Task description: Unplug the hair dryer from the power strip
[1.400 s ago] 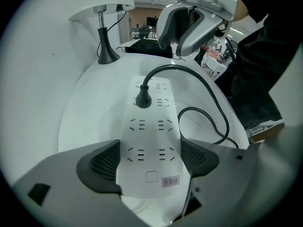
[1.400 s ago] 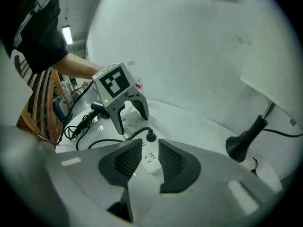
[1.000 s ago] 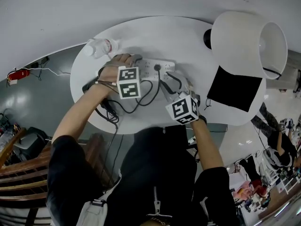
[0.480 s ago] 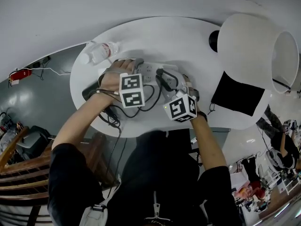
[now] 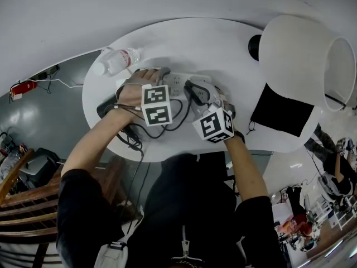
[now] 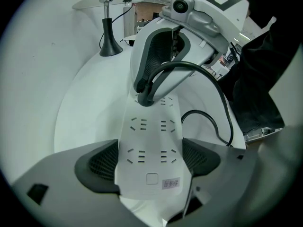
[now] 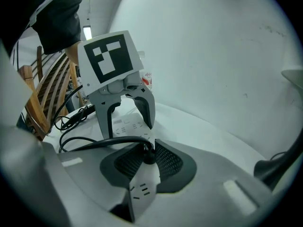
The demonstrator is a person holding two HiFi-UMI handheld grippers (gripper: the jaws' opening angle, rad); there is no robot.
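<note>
Right gripper (image 7: 147, 162) has just been closing its jaws to a narrow grip, and the pads now press both sides of the black plug (image 7: 147, 151), which is seated in the white power strip (image 6: 150, 126). Left gripper (image 6: 151, 163) clamps the strip's near end across its width, with the plug at 12 o'clock from it. On the round table (image 5: 184, 43) the strip lies near the middle and a water bottle (image 5: 117, 59) at 10 o'clock.

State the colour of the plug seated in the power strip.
Black; the plug shows best in the right gripper view, against the white power strip.
</note>
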